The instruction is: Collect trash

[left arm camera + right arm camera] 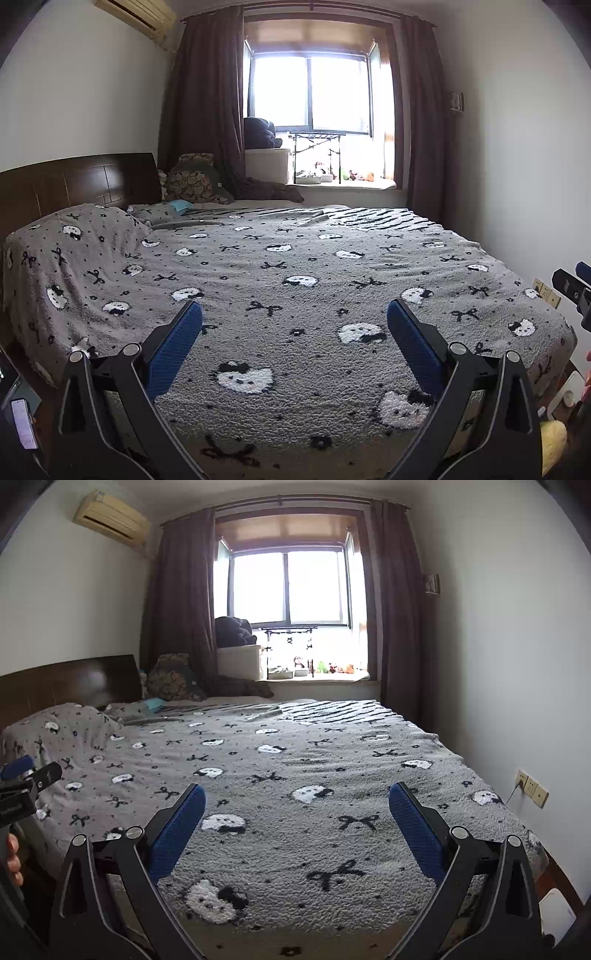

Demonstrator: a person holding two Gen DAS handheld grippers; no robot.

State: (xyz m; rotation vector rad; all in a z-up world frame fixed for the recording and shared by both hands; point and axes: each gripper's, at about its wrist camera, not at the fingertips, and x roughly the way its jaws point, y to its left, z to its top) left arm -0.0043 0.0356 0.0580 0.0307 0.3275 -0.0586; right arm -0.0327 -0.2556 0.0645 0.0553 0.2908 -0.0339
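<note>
- Beyond both grippers, across the grey cat-print blanket (295, 280), we saw only one likely bit of trash — a small light-blue scrap (180, 205) near the headboard (74, 184), far up and to the left.
- From the right wrist view the same scrap (153, 703) lay well apart, its long axis roughly across the bed; what it was, we could not tell.
- Our left gripper (294, 317) sat on the nearer side — we judged it the better arm for the reach.
- Left jaws stood wide apart, empty, hovering level over the foot of the bed.
- Our right gripper (297, 800) matched it: spread wide, holding nothing, pointed at the window (288, 587).
</note>
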